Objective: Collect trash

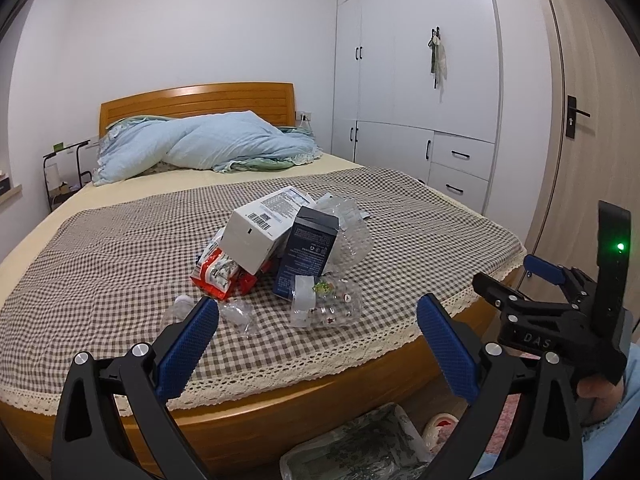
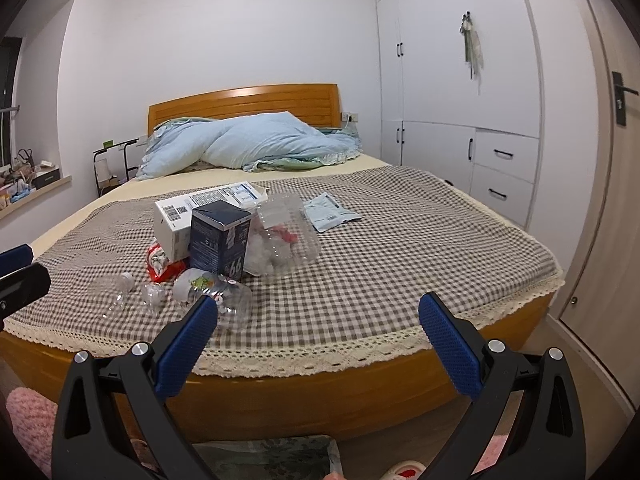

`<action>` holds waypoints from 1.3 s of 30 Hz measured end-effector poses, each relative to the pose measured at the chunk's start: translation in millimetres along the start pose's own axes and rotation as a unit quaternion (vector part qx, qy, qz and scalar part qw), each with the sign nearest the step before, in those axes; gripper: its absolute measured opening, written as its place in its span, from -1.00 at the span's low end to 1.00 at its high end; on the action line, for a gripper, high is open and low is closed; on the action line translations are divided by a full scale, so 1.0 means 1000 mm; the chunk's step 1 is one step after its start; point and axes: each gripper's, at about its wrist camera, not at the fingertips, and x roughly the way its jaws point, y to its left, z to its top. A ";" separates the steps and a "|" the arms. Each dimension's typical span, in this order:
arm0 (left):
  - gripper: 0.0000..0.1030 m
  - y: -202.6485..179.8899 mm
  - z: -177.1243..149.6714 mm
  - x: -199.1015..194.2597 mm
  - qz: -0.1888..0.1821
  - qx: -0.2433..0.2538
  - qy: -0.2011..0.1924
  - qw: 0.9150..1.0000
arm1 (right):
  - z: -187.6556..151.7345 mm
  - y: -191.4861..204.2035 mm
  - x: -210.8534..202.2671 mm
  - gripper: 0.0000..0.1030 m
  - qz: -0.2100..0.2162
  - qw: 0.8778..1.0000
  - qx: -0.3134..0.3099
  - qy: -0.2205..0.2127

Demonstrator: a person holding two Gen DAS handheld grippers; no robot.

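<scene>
A heap of trash lies on the checked bedspread: a white box, a dark blue carton, a red and white wrapper, crushed clear bottles and a clear plastic container. In the right wrist view the same white box, blue carton, clear container, bottles and a flat pale packet show. My left gripper is open and empty above the bed's foot. My right gripper is open and empty; it also shows in the left wrist view.
A bin lined with a patterned bag stands on the floor below the bed's foot, also in the right wrist view. A blue quilt lies at the headboard. White wardrobes and a door are on the right.
</scene>
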 end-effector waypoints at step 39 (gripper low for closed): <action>0.86 0.029 0.059 0.101 0.072 0.014 0.071 0.995 | 0.063 -0.021 0.117 0.88 0.060 0.997 0.048 -0.007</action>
